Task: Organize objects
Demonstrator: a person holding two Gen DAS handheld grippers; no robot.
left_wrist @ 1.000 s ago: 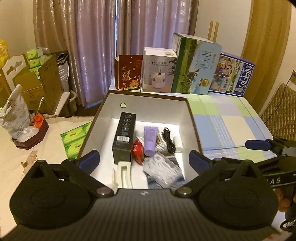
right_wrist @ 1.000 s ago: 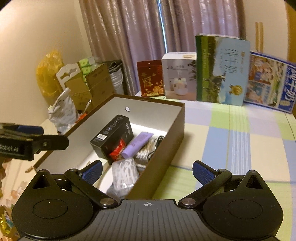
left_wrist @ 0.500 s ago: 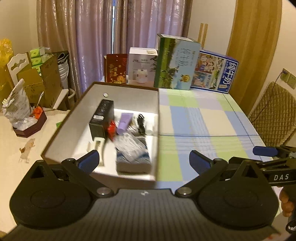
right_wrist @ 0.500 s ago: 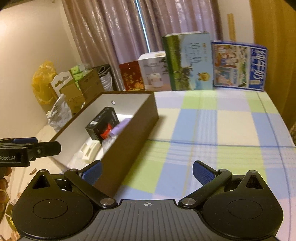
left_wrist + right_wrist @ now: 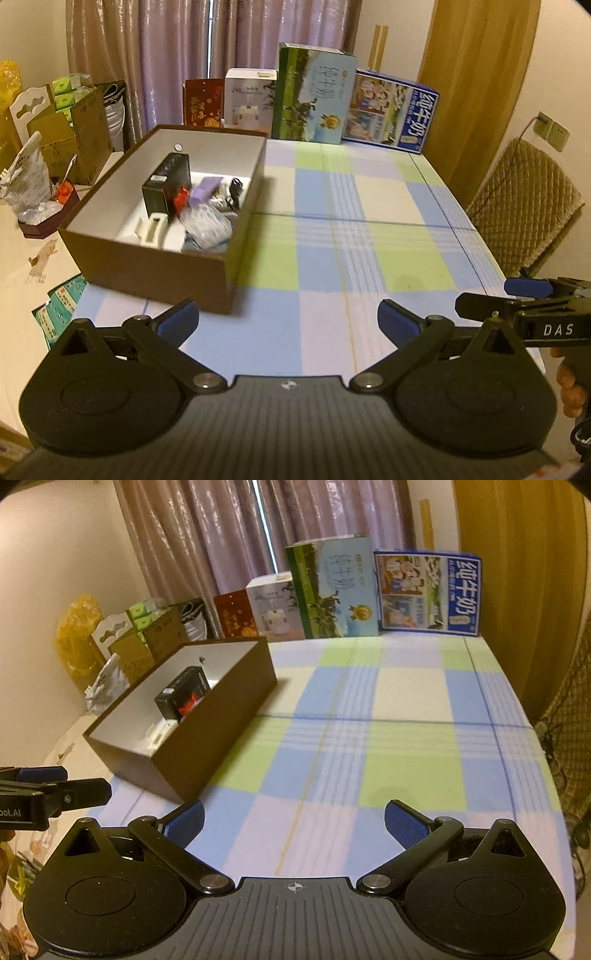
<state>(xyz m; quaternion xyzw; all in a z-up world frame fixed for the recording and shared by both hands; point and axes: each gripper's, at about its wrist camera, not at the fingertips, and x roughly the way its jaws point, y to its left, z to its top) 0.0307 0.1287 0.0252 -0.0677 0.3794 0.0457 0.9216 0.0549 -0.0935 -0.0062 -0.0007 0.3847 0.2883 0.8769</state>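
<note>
The left claw (image 5: pixel 288 321) hangs with its blue pads spread wide and nothing between them, and the right claw (image 5: pixel 293 821) beside it is likewise parted and empty. Directly beneath and ahead of both lies bare checked cloth on the surface (image 5: pixel 351 258); I see no loose item left on it. Ahead and to the left of the claws sits the brown box (image 5: pixel 155 266), its near corner just beyond the left claw's left pad. Inside it are a black carton (image 5: pixel 166 182), a purple tube (image 5: pixel 205 186), a small red packet (image 5: pixel 181 199), a dark cable (image 5: pixel 234 190) and a clear plastic pack (image 5: pixel 208 227), all lying together. Farthest off, upright cartons (image 5: pixel 334 587) line the back edge. To my eye the gathering looks finished or nearly so; any next move calls for finding something not yet boxed, or closing the box.
</note>
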